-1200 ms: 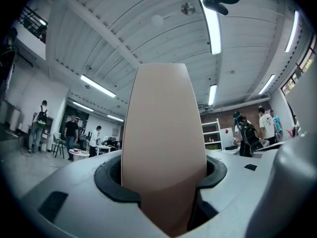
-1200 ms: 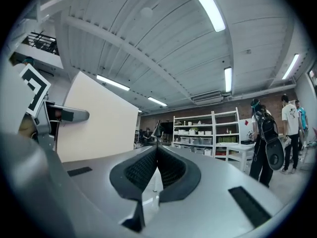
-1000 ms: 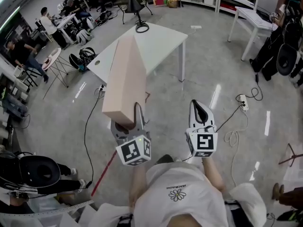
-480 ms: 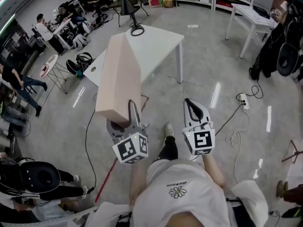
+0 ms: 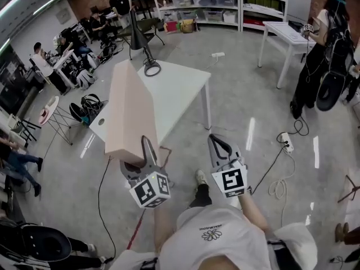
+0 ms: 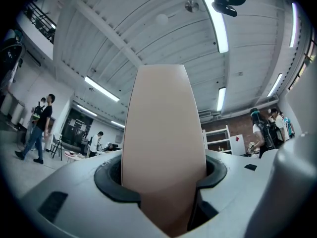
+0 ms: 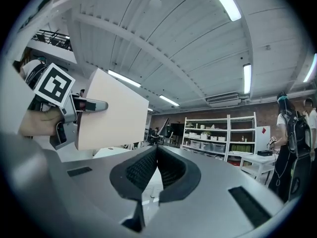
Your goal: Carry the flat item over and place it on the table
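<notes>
A flat beige board (image 5: 129, 115) stands on edge in my left gripper (image 5: 143, 151), which is shut on its near end; the board juts forward over the near edge of the white table (image 5: 181, 92). In the left gripper view the board (image 6: 163, 148) fills the gap between both jaws and rises toward the ceiling. My right gripper (image 5: 218, 149) is shut and holds nothing, level with the left one and to its right, over the floor. The right gripper view shows its pads (image 7: 148, 168) closed together, with the board (image 7: 110, 113) and the left gripper (image 7: 81, 104) at the left.
A black desk lamp (image 5: 145, 58) stands at the table's far end. Another white table (image 5: 284, 35) and storage shelves (image 5: 225, 1) are behind it, a person (image 5: 322, 55) at far right. Cables and a power strip (image 5: 283, 138) lie on the floor to the right. People and chairs crowd the left.
I have walked toward the white table, and the view has tilted up to show more of the room. Both grippers keep their hold and spacing; the board still sits in the left one.
</notes>
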